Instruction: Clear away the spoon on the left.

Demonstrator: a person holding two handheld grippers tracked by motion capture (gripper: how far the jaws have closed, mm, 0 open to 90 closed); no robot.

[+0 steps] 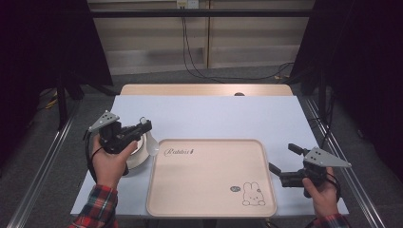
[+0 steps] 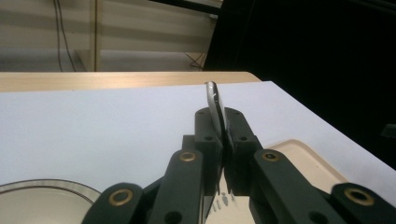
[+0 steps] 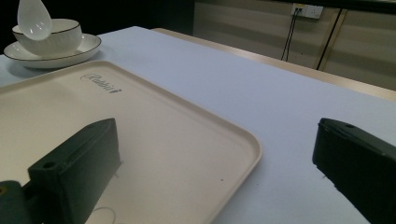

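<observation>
My left gripper [image 1: 145,126] is shut on the handle of a white ceramic spoon [image 1: 152,145], left of the tray. In the left gripper view the spoon [image 2: 215,99] stands edge-on between the closed jaws. The spoon [image 3: 33,18] hangs in front of a white bowl [image 3: 56,37] that rests on a dark-rimmed saucer [image 3: 86,50]. The bowl and saucer [image 1: 139,156] sit under my left hand. My right gripper [image 1: 283,158] is open with nothing in it, just off the right edge of the beige tray [image 1: 209,190]. Its jaws [image 3: 215,140] straddle the tray's corner.
The tray carries the word "Rabbit" [image 1: 178,152] and a rabbit drawing [image 1: 253,194]. A pale blue mat [image 1: 209,116] covers the wooden table [image 1: 204,90]. Cables [image 1: 190,52] hang by the back wall, and dark curtains flank both sides.
</observation>
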